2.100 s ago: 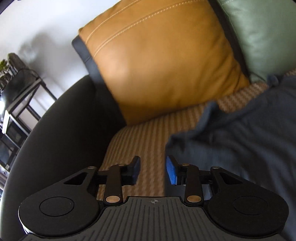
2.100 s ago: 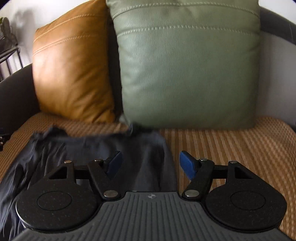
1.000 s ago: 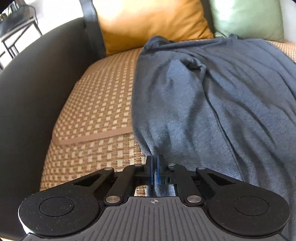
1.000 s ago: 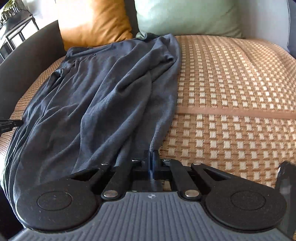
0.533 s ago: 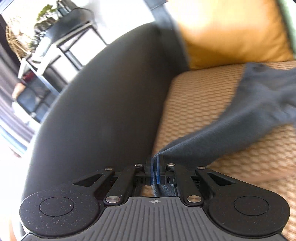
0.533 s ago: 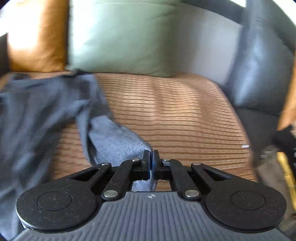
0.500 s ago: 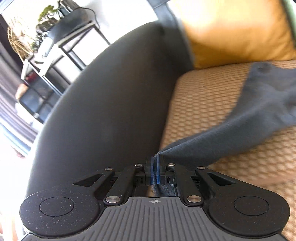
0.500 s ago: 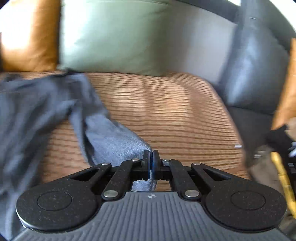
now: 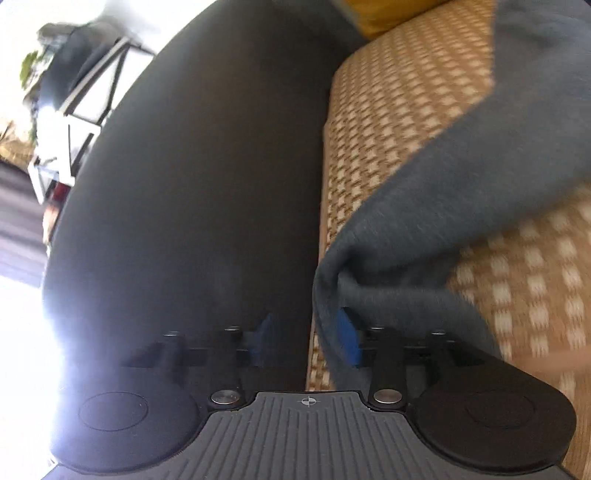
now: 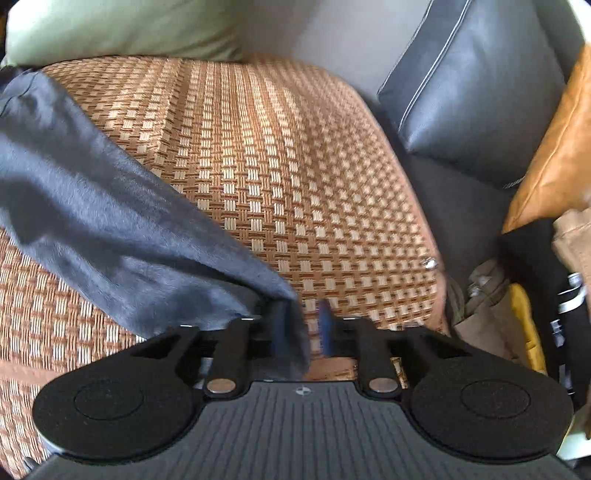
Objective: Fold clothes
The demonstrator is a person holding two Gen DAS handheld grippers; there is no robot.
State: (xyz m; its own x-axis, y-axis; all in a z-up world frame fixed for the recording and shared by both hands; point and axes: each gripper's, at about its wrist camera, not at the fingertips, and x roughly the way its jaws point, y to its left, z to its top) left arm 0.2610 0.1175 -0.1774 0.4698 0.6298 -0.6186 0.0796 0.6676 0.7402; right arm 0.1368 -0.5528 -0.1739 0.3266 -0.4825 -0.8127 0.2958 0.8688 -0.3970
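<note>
Fingers on both grippers stand apart, each pair with a corner of the dark grey garment (image 9: 424,229) draped against one blue pad rather than pinched between the two. On the left gripper (image 9: 306,343), the cloth corner hangs over the inner face of the right-hand finger (image 9: 349,341), while the other finger is dark against the black sofa arm (image 9: 207,184). On the right gripper (image 10: 301,330), the garment's other corner (image 10: 291,332) covers the left-hand finger and droops between the pair; the opposite finger (image 10: 325,328) is bare.

Beyond the fingers, the garment runs away from each gripper as a taut-looking band across the woven tan seat mat (image 10: 277,166) of the sofa, the two held ends spread well apart. Further back, a pale green cushion (image 10: 118,26) leans against the sofa back, with a dark leather cushion (image 10: 476,88) and a tan one (image 10: 557,162) off to the right; an ochre cushion (image 9: 373,14) shows at the far edge of the left view. Both views are blurred by motion.

Judged from this, the step in hand is laying the garment out flat along the seat, with both corners being let go. The next move likely calls for drawing both grippers clear without dragging the cloth, then choosing fresh edges to grip for a fold; how flat the middle lies cannot be seen.
</note>
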